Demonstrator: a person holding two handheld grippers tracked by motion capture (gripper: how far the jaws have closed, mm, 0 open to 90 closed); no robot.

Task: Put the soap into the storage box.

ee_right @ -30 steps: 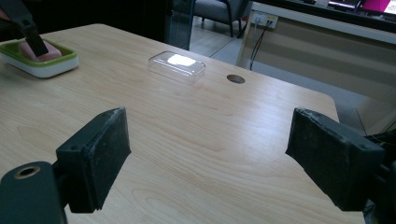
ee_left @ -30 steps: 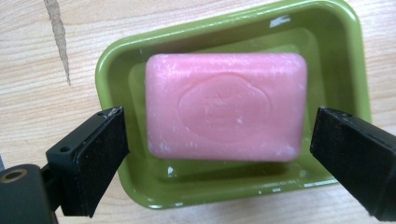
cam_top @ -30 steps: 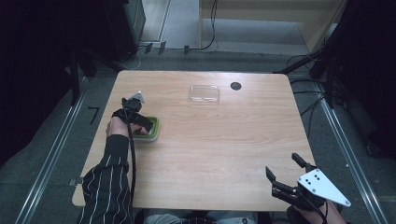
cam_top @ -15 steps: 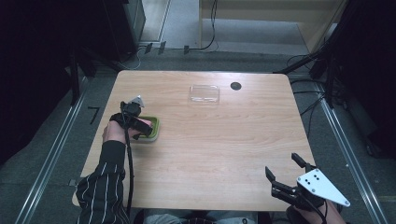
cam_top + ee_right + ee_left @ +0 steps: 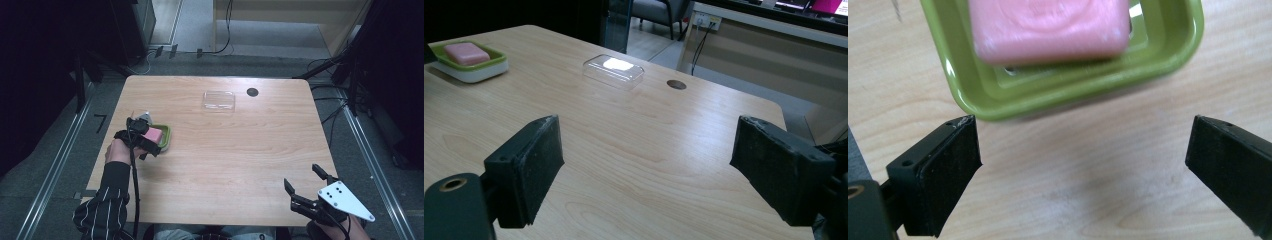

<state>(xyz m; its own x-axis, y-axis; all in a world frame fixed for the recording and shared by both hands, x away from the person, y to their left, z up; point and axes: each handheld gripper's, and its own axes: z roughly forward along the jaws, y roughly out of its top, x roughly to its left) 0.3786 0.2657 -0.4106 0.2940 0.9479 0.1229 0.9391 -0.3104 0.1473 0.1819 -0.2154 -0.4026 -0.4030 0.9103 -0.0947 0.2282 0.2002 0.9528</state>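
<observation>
A pink soap bar (image 5: 154, 134) lies in a green soap dish (image 5: 167, 138) at the table's left side. My left gripper (image 5: 146, 143) hovers at the dish's near-left side, held by a hand in a striped sleeve. In the left gripper view the soap (image 5: 1048, 25) and the dish (image 5: 1073, 95) sit just beyond the left gripper (image 5: 1083, 165). Its jaws have just been opening, with only bare wood between them. My right gripper (image 5: 302, 177) stands open at the near right corner, and the right gripper view shows the gripper (image 5: 649, 170) with nothing in it.
A clear plastic lid (image 5: 218, 100) lies at the far middle of the table, with a dark round hole (image 5: 252, 92) to its right. From the right gripper the lid (image 5: 614, 71) and the dish (image 5: 471, 70) are far off across bare wood.
My left hand has drawn back from the dish toward the near edge, and the pink soap now lies uncovered in it. The right gripper has kept still.
</observation>
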